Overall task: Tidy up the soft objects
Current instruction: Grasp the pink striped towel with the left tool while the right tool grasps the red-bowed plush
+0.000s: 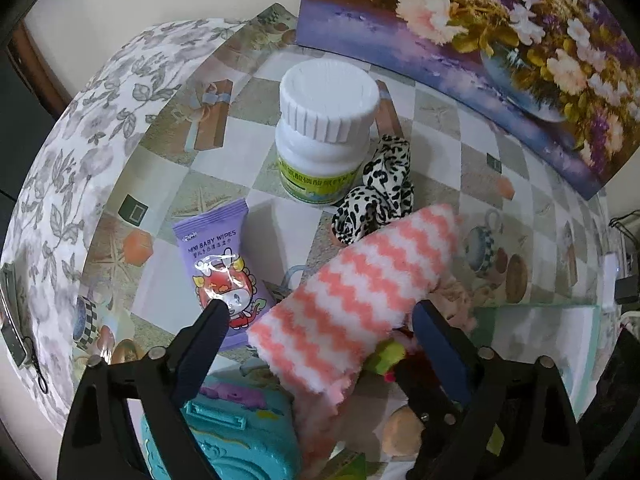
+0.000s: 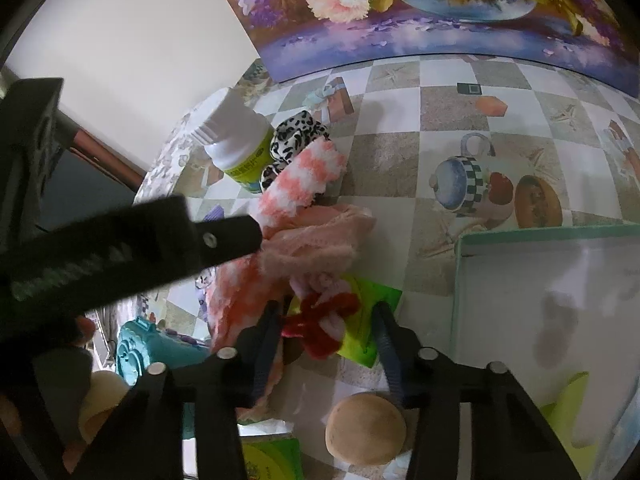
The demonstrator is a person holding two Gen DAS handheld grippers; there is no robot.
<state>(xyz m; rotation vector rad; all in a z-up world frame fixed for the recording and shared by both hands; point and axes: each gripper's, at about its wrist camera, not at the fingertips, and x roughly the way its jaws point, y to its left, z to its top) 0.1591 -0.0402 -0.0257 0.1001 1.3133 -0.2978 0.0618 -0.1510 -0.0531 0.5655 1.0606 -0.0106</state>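
Note:
A fluffy pink-and-white zigzag sock lies across the table between the wide-open fingers of my left gripper; it also shows in the right wrist view. A leopard-print scrunchie lies behind it. A paler pink fluffy cloth lies beside the sock. My right gripper is open around a red and pink fuzzy piece on a lime-green item; I cannot tell if the fingers touch it. The left gripper's arm crosses the right wrist view.
A white pill bottle stands behind the scrunchie. A purple baby-wipes pack lies left. A teal toy case, a tan ball, a pale box at right and a flower painting at the back.

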